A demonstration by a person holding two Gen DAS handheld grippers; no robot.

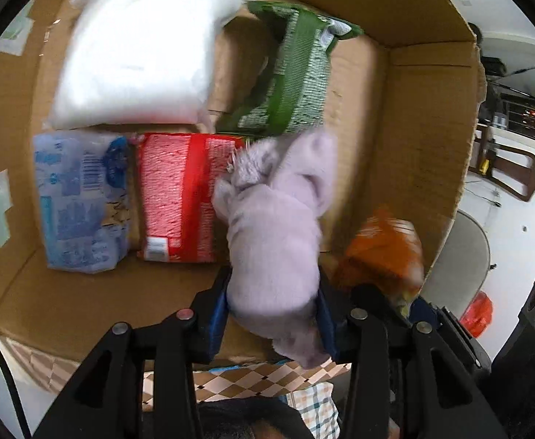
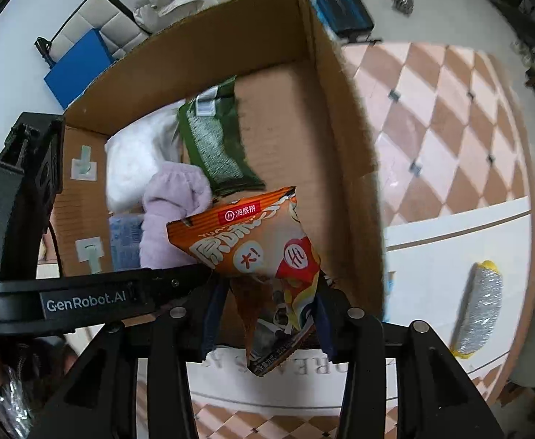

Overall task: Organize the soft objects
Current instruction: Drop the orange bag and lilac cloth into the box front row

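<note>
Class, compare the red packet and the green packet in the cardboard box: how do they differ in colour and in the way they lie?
The red packet is red and pink; the green packet is green with a grey panel. The red packet lies flat, square beside the blue packet; the green packet sits skewed, one end raised. Both are soft plastic-wrapped packets inside the box, and neither is held by tongs.
</note>
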